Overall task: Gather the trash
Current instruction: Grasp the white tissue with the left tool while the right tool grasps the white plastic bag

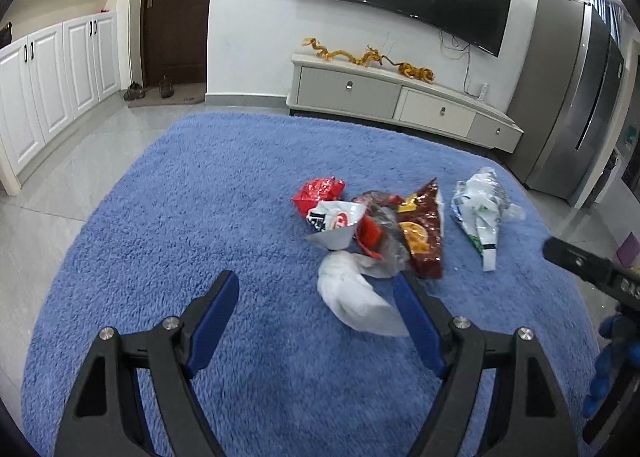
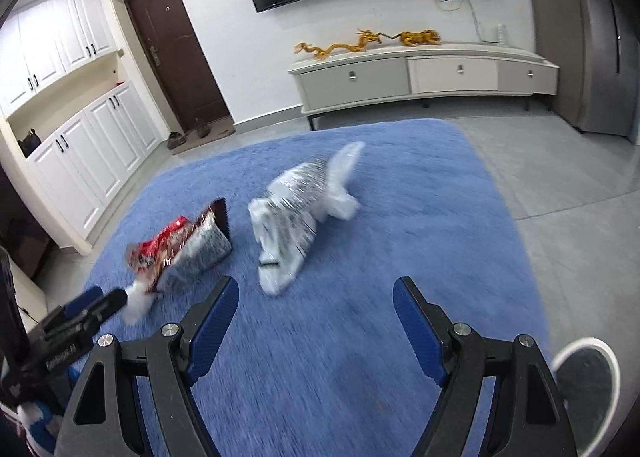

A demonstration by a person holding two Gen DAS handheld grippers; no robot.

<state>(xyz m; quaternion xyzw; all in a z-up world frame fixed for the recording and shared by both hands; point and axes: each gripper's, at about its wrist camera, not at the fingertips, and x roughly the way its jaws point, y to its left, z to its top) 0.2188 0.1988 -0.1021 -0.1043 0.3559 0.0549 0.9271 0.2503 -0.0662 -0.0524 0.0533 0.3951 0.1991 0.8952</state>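
Several pieces of trash lie on a blue rug [image 1: 200,185]: a crumpled white tissue [image 1: 356,297], a red foil wrapper [image 1: 318,191], a white printed wrapper [image 1: 336,223], a dark red snack bag [image 1: 424,233] and a white-green plastic bag [image 1: 480,209]. My left gripper [image 1: 316,305] is open above the rug, with the tissue just inside its right finger. My right gripper [image 2: 316,307] is open and empty above the rug. In the right wrist view the white plastic bag [image 2: 296,209] lies just ahead, the snack bags [image 2: 188,249] to the left, blurred.
A white bin [image 2: 588,377] stands at the rug's near right corner. A TV stand [image 1: 400,97] with gold dragon figures lines the far wall under a TV. White cabinets [image 1: 52,89] and a door are left, a fridge [image 1: 576,97] right.
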